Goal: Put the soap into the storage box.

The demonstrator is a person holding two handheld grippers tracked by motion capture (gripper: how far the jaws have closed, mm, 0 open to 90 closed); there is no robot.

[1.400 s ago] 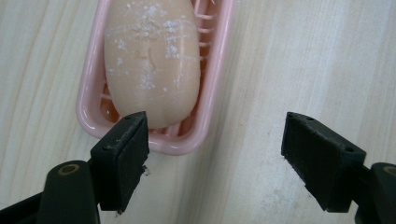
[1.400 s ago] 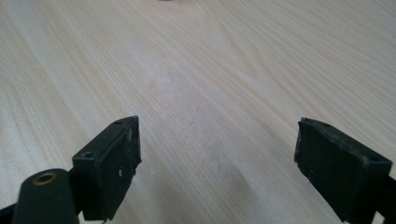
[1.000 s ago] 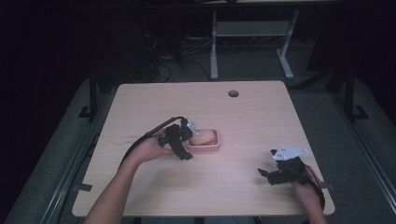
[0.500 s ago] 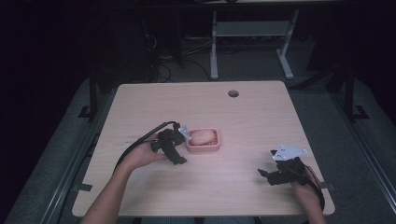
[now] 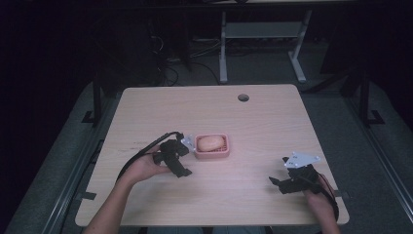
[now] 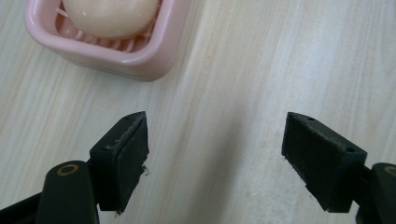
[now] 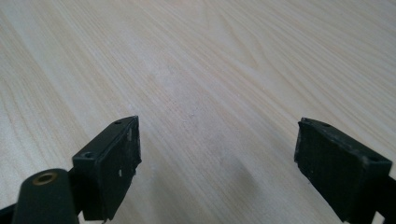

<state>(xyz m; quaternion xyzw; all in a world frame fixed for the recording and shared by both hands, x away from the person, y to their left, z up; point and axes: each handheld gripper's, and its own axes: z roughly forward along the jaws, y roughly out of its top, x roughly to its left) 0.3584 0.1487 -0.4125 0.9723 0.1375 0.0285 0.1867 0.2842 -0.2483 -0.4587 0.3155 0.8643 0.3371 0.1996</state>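
Note:
A pink soap dish sits near the middle of the wooden table and holds a pale peach soap bar. In the left gripper view the pink soap dish lies at the top left with the soap bar in it. My left gripper hangs just left of the dish, open, its jaws wide apart over bare wood. My right gripper rests near the table's front right, open, nothing between its jaws.
A round cable hole is at the table's far side. A black cable trails from the left gripper toward the person's forearm. A white desk frame stands on the floor beyond the table.
My left gripper has drawn back from the soap dish toward the front left, leaving the soap in the dish. The right gripper has stayed in place.

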